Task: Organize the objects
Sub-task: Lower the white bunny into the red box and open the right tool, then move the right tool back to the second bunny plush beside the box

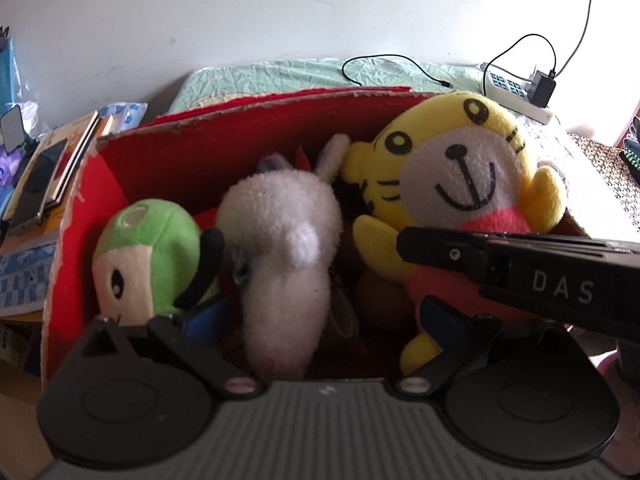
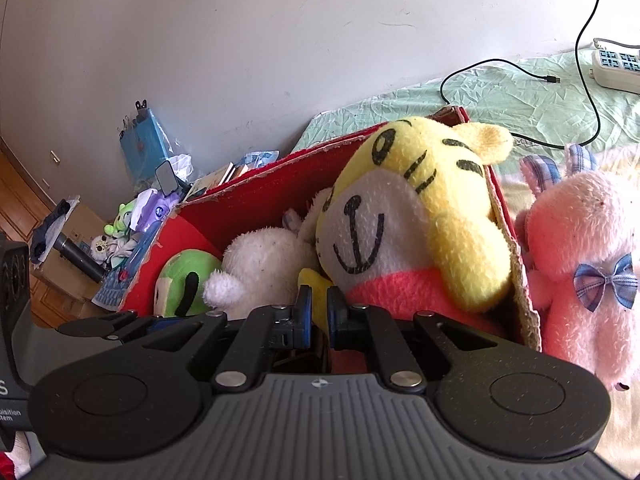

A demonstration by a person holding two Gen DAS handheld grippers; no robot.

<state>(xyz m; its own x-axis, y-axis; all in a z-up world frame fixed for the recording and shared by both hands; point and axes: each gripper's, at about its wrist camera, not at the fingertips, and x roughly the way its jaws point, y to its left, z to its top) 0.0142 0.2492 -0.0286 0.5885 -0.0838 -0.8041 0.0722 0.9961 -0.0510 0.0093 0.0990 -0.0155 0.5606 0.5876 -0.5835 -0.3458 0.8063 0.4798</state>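
A red cardboard box (image 1: 168,160) holds three plush toys side by side. A green one (image 1: 152,248) is at the left, a white one (image 1: 280,240) in the middle and a yellow tiger (image 1: 460,168) at the right. My left gripper (image 1: 324,318) hangs over the box's near side, open. The white plush lies between its blue pads (image 1: 204,318) without touching them. My right gripper (image 2: 320,312) reaches in from the right (image 1: 404,242) and is shut, with the yellow tiger's (image 2: 400,216) arm pinched between its pads.
A pink plush rabbit (image 2: 580,240) with a blue bow stands outside the box's right wall. On the green bedsheet (image 2: 500,96) behind the box lie a power strip (image 1: 516,92) and a black cable (image 1: 384,58). Stacked books (image 1: 48,176) and clutter sit left of the box.
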